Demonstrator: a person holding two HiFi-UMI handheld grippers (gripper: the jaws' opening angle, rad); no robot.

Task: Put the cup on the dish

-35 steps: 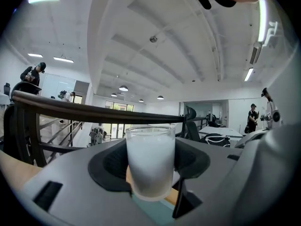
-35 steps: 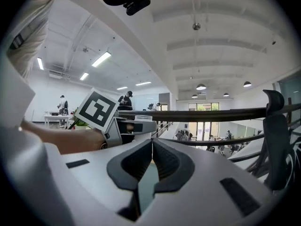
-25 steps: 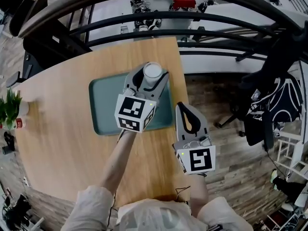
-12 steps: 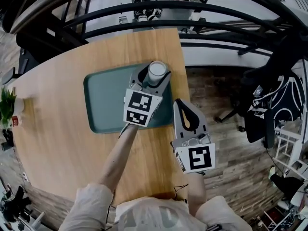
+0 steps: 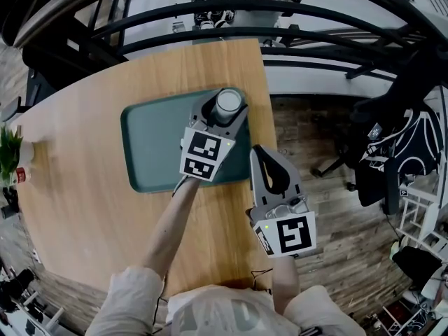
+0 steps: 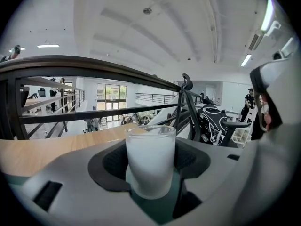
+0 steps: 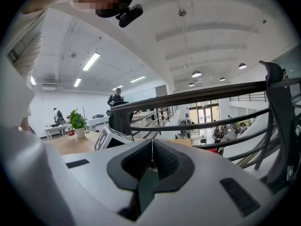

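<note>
A frosted white cup (image 5: 228, 103) stands upright between the jaws of my left gripper (image 5: 225, 112), which is shut on it above the far right corner of the green dish (image 5: 154, 145). In the left gripper view the cup (image 6: 150, 159) fills the dark recess between the pads, with green showing under its base; I cannot tell whether it touches the dish. My right gripper (image 5: 262, 152) is shut and empty, over the table's right edge just off the dish's near right corner. Its jaws (image 7: 151, 161) meet in a thin line.
The wooden table (image 5: 91, 208) ends just to the right of the dish, with floor beyond. A black railing (image 5: 231, 9) runs along the far side. A small potted plant (image 5: 10, 154) stands at the table's left end. An office chair with a bag (image 5: 399, 156) is on the right.
The left gripper has carried the cup slightly right over the dish, then held still. The right gripper has drifted a little toward me.
</note>
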